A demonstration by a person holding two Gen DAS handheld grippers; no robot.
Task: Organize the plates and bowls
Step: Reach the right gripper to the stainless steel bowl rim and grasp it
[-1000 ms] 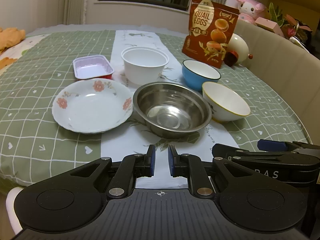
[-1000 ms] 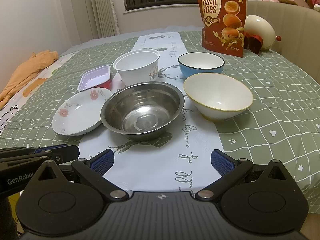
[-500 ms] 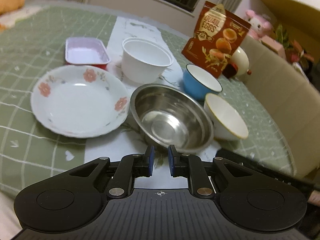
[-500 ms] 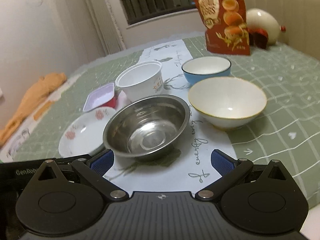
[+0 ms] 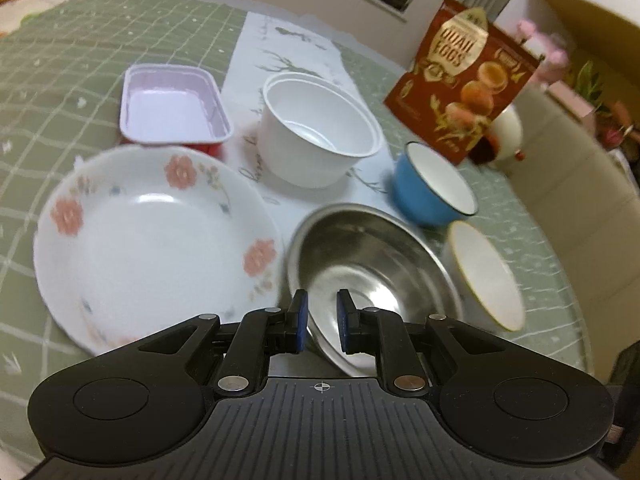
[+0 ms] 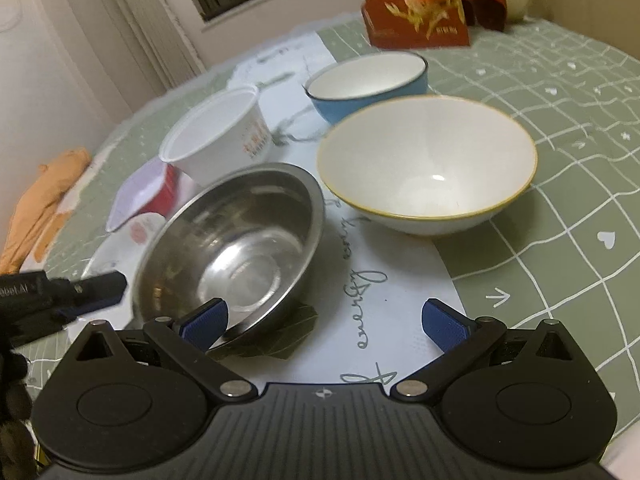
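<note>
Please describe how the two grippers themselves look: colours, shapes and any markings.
Both are matte black. Each has a ribbed, rounded body with two round discs, silver pivot pins and a small white crosshair mark. The left gripper and the right gripper carry blue textured finger pads. No cables are visible.

Floral plate point(image 5: 148, 240): white, pink flowers on rim, empty, flat on surface at 9 o'clock of steel bowl, rims nearly touching. Steel bowl point(image 5: 372, 276): shiny, empty, upright, centre. White bowl with gold rim point(image 6: 428, 168): empty, upright, at 3 o'clock of steel bowl, just beside. Blue bowl point(image 6: 372, 84), white inside, dark rim, empty: at 12 o'clock of gold-rim bowl, near.
</note>
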